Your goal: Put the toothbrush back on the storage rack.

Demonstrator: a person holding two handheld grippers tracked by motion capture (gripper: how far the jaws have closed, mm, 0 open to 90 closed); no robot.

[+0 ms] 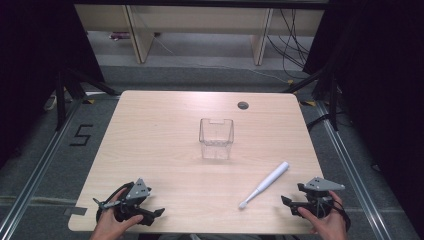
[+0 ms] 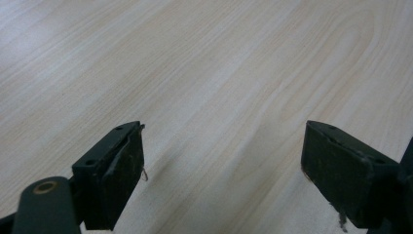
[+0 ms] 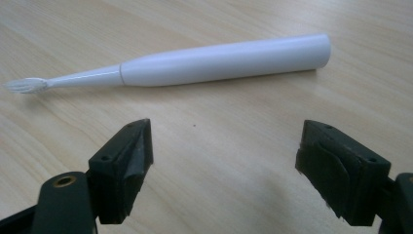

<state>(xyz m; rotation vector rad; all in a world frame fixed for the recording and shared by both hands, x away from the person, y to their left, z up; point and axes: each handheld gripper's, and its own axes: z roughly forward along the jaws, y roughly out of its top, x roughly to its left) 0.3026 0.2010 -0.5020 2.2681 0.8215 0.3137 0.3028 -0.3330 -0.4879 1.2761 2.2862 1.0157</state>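
Observation:
A white electric toothbrush (image 1: 265,183) lies flat on the wooden table (image 1: 165,130), brush head toward the front edge, handle pointing back right. In the right gripper view the toothbrush (image 3: 195,63) lies crosswise just beyond the jaws, bristles at the left. My right gripper (image 1: 289,203) rests at the front right corner, open and empty, a short way right of the brush head. My left gripper (image 1: 156,214) sits at the front left edge, open, with bare table between its jaws (image 2: 221,165). A clear plastic cup (image 1: 216,138) stands upright at the table's middle.
A round cable hole (image 1: 243,105) lies near the back edge of the table. Past the table are wooden furniture legs (image 1: 139,35) and loose cables (image 1: 290,35) on the floor. A "5" mark (image 1: 81,135) is on the floor at left.

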